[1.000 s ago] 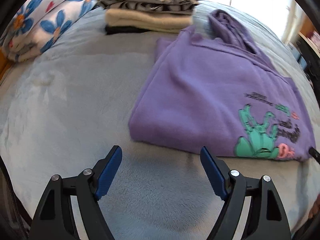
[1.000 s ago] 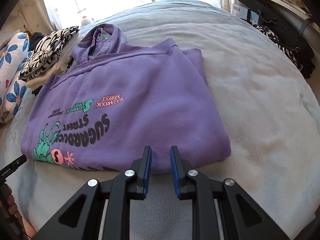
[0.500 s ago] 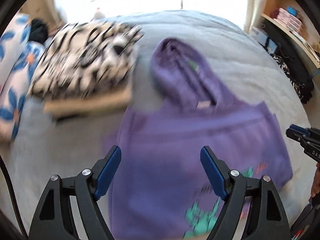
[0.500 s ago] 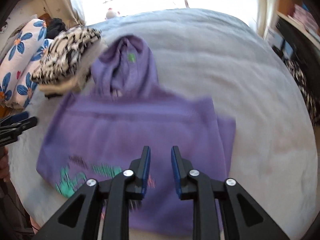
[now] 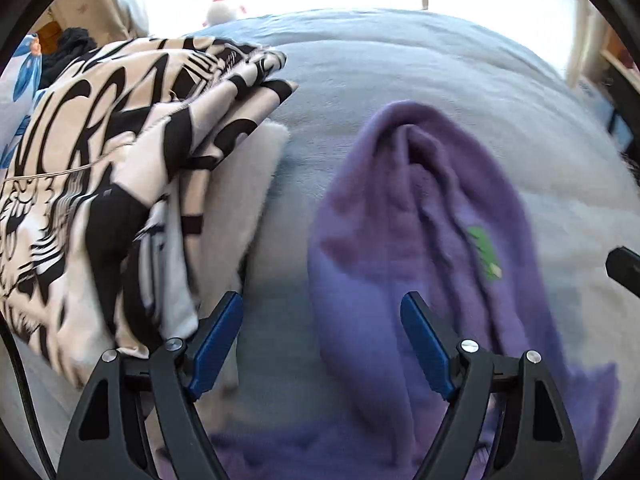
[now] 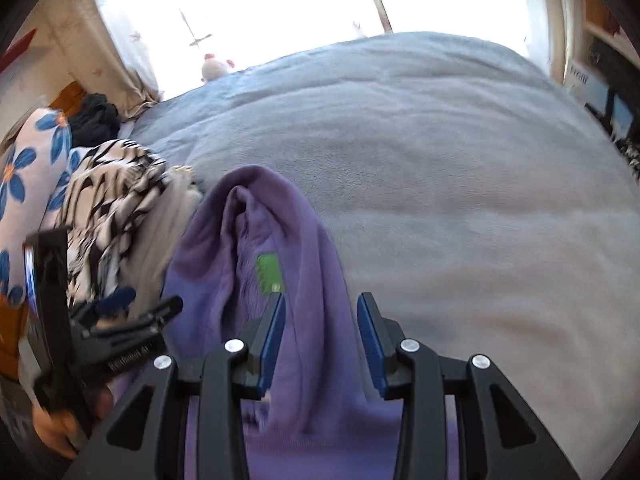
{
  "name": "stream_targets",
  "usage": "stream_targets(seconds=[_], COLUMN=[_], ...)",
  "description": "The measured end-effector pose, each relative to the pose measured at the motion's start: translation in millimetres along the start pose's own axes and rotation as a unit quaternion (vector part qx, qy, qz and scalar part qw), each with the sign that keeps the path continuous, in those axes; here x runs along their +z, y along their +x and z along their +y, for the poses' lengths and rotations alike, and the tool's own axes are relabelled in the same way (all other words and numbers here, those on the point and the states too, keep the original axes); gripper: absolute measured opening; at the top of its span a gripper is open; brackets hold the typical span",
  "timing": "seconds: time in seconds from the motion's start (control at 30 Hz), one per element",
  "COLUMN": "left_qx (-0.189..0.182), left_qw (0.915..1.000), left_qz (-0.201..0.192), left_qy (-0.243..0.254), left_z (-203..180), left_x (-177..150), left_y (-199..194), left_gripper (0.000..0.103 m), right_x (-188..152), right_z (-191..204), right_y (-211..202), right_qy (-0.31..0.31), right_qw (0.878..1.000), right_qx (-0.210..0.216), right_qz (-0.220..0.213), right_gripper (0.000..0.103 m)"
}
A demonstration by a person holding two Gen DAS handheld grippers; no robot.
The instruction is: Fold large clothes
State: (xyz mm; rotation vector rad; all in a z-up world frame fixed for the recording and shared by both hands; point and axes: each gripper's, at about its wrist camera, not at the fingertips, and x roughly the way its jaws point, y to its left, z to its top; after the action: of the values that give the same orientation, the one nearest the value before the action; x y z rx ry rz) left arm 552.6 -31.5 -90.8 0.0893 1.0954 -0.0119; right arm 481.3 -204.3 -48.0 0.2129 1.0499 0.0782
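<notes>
A purple fleece hoodie [image 6: 248, 264] lies on the grey blanket-covered bed [image 6: 440, 168], hood pointing away, just beside a stack of folded black-and-cream patterned clothes [image 5: 120, 168]. The left gripper [image 5: 322, 332] hovers wide apart over the hood's left edge. The right gripper [image 6: 321, 330] has just been opening; the hood's right fold lies between its jaws, unpressed.

Daylight, strong, from the blown-out white window [image 6: 256, 12] behind the grey fleece-covered bed [image 6: 440, 168]; glare erases all detail there. Motion blur smears the purple fleece hoodie [image 5: 420, 220] and the black-and-cream patterned folded clothes [image 5: 100, 168]. Black gripper frames stay sharp. Fisheye bending and dark vignette at every edge. Soft shadow between the blue pads [image 5: 218, 334]
</notes>
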Motion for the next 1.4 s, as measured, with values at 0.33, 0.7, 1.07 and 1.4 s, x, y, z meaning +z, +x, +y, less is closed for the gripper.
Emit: stream_targets(seconds=[0.33,0.7,1.07,1.4], left_qx=[0.017,-0.073,-0.140,-0.147], left_qw=[0.9979,0.9966,0.9803,0.9811], left_qz=[-0.015,-0.005,-0.136,-0.085], left_qy=[0.061,0.036,0.027,0.093], left_z=[-40,-20,30,87], left_x=[12,3,-67,-231], left_y=[42,56,-89,-145], left_gripper=[0.086,0.045,0.032,0.058], right_x=[38,32,-47,-211], right_z=[0,18,27,20], right_y=[92,105,-86,-158], right_qy=[0.011,-0.043,-0.155,-0.279], right_qw=[0.999,0.999,0.977,0.956], right_qx=[-0.023,0.007,0.082,0.012], right_qz=[0.030,0.024,-0.124,-0.094], right_gripper=[0.037,0.006,0.006,0.012])
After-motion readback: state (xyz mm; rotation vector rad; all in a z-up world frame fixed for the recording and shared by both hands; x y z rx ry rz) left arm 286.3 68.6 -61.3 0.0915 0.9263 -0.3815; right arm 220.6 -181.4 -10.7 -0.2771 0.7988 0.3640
